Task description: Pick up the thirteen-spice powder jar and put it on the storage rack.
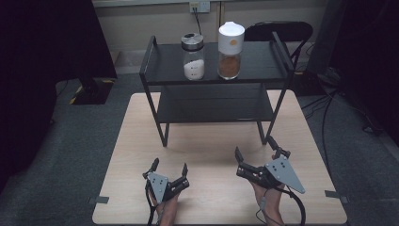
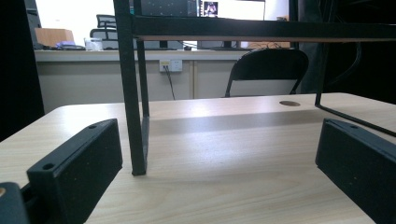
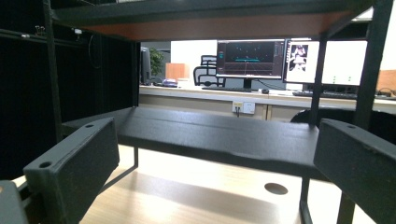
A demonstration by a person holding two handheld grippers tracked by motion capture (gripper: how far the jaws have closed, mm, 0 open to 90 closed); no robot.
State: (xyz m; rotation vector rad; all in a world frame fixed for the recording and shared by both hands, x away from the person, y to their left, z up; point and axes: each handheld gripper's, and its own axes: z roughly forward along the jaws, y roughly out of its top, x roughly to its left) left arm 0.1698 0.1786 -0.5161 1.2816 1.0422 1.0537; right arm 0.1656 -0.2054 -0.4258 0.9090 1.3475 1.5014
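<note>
Two hand-held claws, the left claw and right claw, are seen with jaws apart and empty at the table's near edge, while the white-powder jar and brown-spice jar remain untouched on the black rack's top shelf.

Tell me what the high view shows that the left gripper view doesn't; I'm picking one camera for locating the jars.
High view: the white-powder jar and the brown-powder jar on the rack's top shelf, plus both tools, left and right, open near the table's front edge. Left gripper view: a wall socket and a chair behind the table. Both: the black rack and the wooden table.
</note>
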